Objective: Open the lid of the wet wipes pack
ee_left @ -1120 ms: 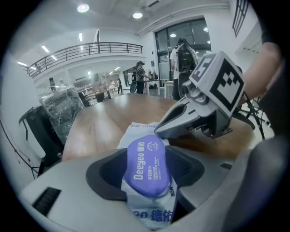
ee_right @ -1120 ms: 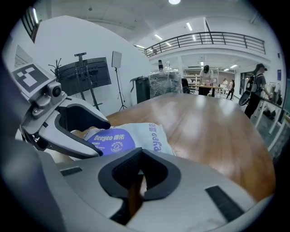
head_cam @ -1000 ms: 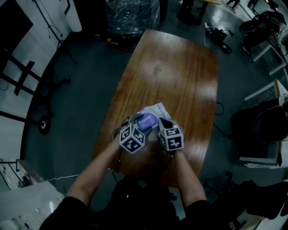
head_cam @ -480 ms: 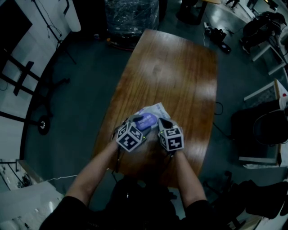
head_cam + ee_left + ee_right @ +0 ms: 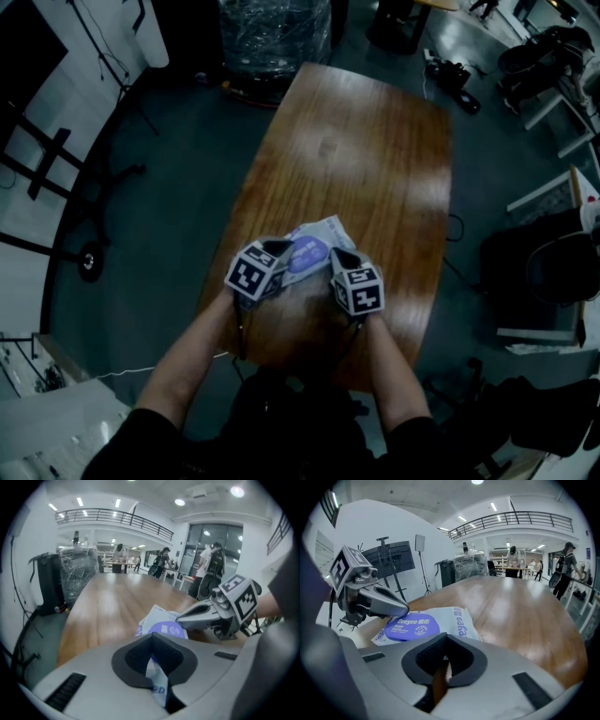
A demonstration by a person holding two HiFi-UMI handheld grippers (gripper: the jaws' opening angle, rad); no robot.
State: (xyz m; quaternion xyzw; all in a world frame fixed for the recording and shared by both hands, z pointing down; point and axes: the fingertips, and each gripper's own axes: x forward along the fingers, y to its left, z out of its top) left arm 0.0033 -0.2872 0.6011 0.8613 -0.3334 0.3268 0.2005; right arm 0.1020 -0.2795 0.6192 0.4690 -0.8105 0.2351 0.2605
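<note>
A white wet wipes pack (image 5: 322, 232) with a round purple lid (image 5: 307, 255) lies near the front end of the wooden table (image 5: 375, 141). My left gripper (image 5: 152, 640) is shut on the pack's near edge, and white film with blue print shows between its jaws. In the right gripper view its tips (image 5: 404, 609) sit at the left rim of the lid (image 5: 412, 625). My right gripper (image 5: 446, 640) is shut with nothing in it, just short of the pack (image 5: 459, 619). Its fingers (image 5: 187, 617) lie by the lid's right side.
A plastic-wrapped stack (image 5: 275, 33) stands on the floor beyond the table's far end. Stands and cables lie to the left, with chairs and a black bag (image 5: 525, 253) to the right. Several people stand far off in the hall (image 5: 208, 562).
My left gripper has rolled and shifted to the left, so its marker cube now lies flatter. The right gripper and the pack have kept their place.
</note>
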